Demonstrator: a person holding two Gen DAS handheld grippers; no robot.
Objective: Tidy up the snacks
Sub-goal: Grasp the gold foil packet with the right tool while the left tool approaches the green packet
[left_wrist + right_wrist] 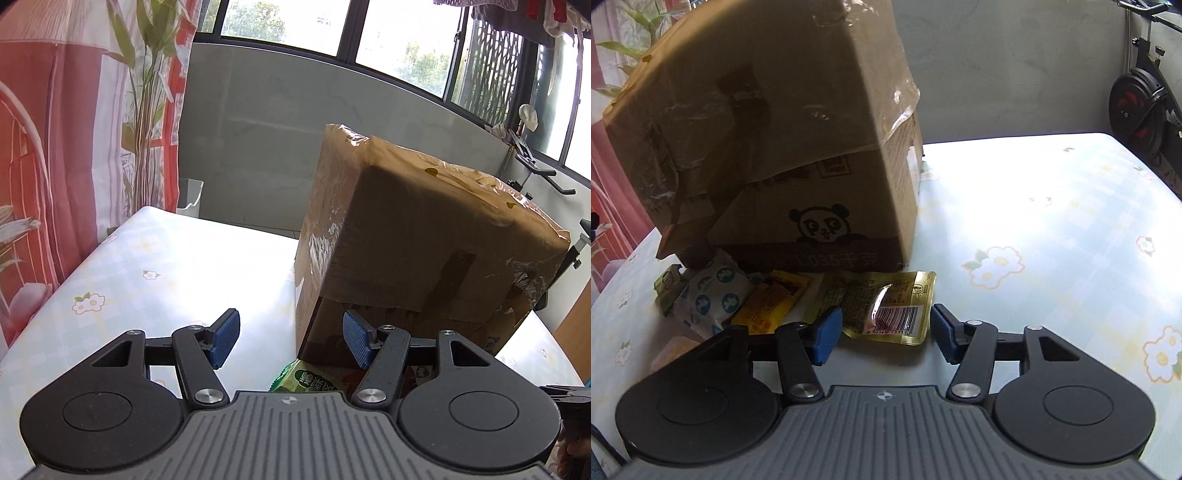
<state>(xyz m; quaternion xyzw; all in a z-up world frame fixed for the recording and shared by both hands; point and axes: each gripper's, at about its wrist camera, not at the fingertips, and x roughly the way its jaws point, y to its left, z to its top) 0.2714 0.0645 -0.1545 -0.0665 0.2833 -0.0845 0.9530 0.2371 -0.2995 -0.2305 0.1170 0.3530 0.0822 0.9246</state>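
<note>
A taped cardboard box (812, 147) with a panda print stands on the floral tablecloth (1034, 229). Snack packets lie in a row along its front: a gold one (886, 306), a yellow one (772, 302), a white one with blue dots (713, 299) and a small green one (666, 284). My right gripper (884, 338) is low over the cloth. Its jaws stand either side of the gold packet's near edge without pressing it. My left gripper (291, 339) is open before the box (406, 229) corner, with a green packet (306, 380) partly hidden below it.
A red and white curtain (55, 147) hangs close on the left of the table (166, 266). A white bin (190, 199) stands behind the table. An exercise bike (1141, 114) stands past the right edge. Bare cloth stretches right of the box.
</note>
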